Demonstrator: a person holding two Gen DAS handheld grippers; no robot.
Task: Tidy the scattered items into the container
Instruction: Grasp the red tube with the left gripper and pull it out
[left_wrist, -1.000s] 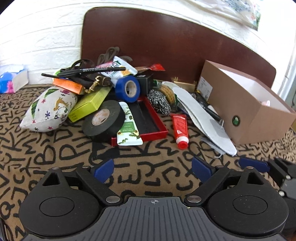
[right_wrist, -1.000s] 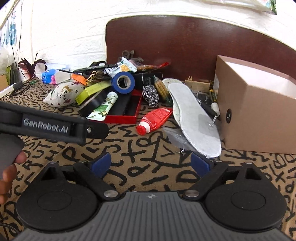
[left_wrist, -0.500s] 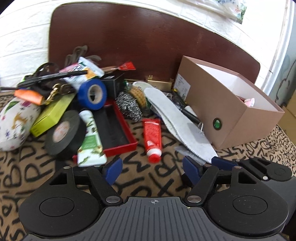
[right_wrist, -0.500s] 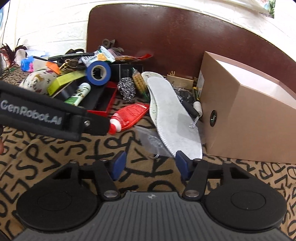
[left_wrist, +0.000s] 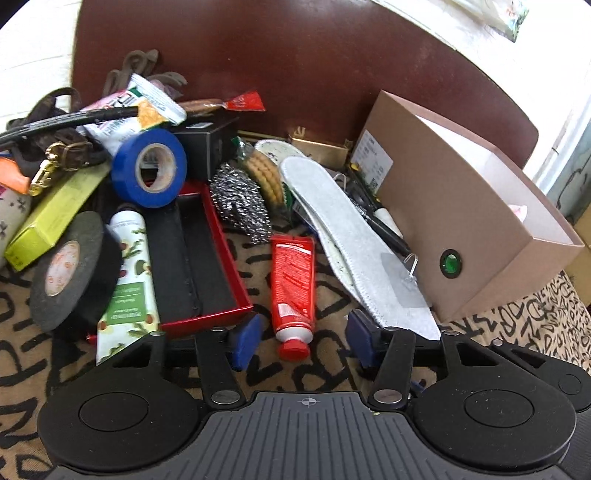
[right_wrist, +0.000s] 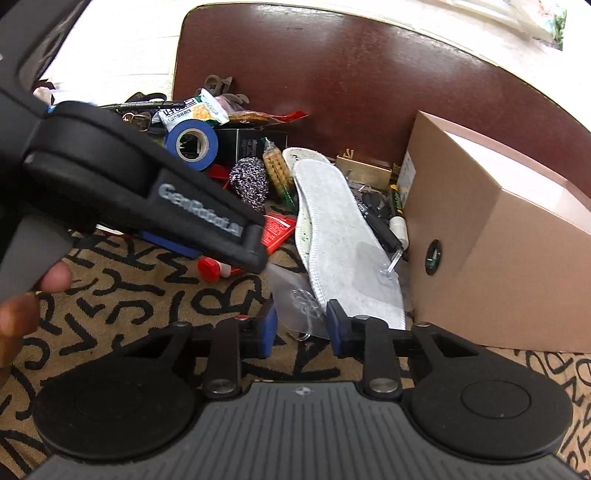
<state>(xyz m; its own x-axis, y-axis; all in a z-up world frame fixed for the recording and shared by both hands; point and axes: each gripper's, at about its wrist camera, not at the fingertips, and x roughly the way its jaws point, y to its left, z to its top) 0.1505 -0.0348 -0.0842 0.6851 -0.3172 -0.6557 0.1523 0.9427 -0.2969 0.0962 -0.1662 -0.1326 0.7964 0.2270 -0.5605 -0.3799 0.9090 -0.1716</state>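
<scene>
left gripper (left_wrist: 303, 338): half open, closing, empty | red tube (left_wrist: 293, 284): cap between its jaws, long way points away | right gripper (right_wrist: 301, 326): narrow, closing, over clear bag (right_wrist: 299, 301), not gripping | box (left_wrist: 461, 221): right

Two low, close wrist views facing the headboard, sharing red tube (left_wrist: 293, 284), insole (right_wrist: 341, 236), cardboard box (left_wrist: 454, 221).

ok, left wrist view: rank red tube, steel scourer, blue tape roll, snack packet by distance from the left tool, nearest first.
1. Red tube: cap between the left tool pads.
2. Steel scourer: centre, beyond the tube.
3. Blue tape roll: further back, left.
4. Snack packet: behind the roll.
</scene>
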